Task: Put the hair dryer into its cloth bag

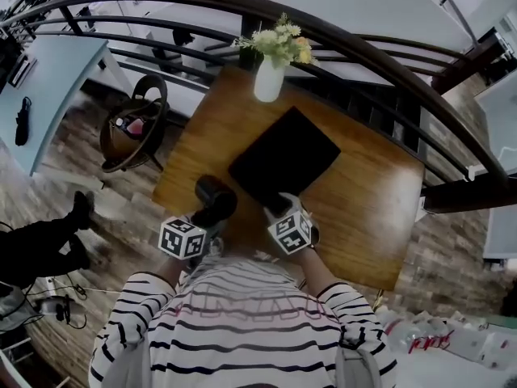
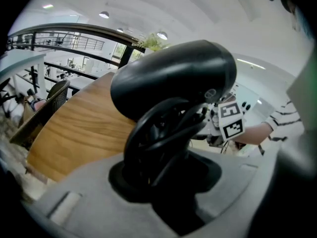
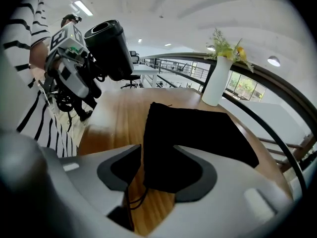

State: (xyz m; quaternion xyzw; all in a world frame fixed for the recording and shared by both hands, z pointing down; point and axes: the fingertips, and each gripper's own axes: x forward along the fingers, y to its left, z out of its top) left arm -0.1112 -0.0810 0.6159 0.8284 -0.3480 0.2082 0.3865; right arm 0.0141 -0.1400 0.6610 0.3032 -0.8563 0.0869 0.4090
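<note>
The black hair dryer (image 1: pixel 214 199) hangs just above the near left part of the wooden table (image 1: pixel 367 217). My left gripper (image 1: pixel 203 218) is shut on its cord-wrapped handle (image 2: pixel 163 133), and the barrel (image 2: pixel 173 78) rises above the jaws. A flat black cloth bag (image 1: pixel 283 158) lies in the middle of the table. My right gripper (image 1: pixel 284 206) is low at the bag's near edge. Its jaws stand open with the bag's near corner (image 3: pixel 163 148) and drawstring between them. The right gripper view also shows the hair dryer (image 3: pixel 109 43) held up at the left.
A white vase (image 1: pixel 269 79) with flowers stands at the table's far edge, behind the bag. A dark curved railing (image 1: pixel 388 63) runs past the far side. A round wicker chair (image 1: pixel 133 132) sits on the floor to the left.
</note>
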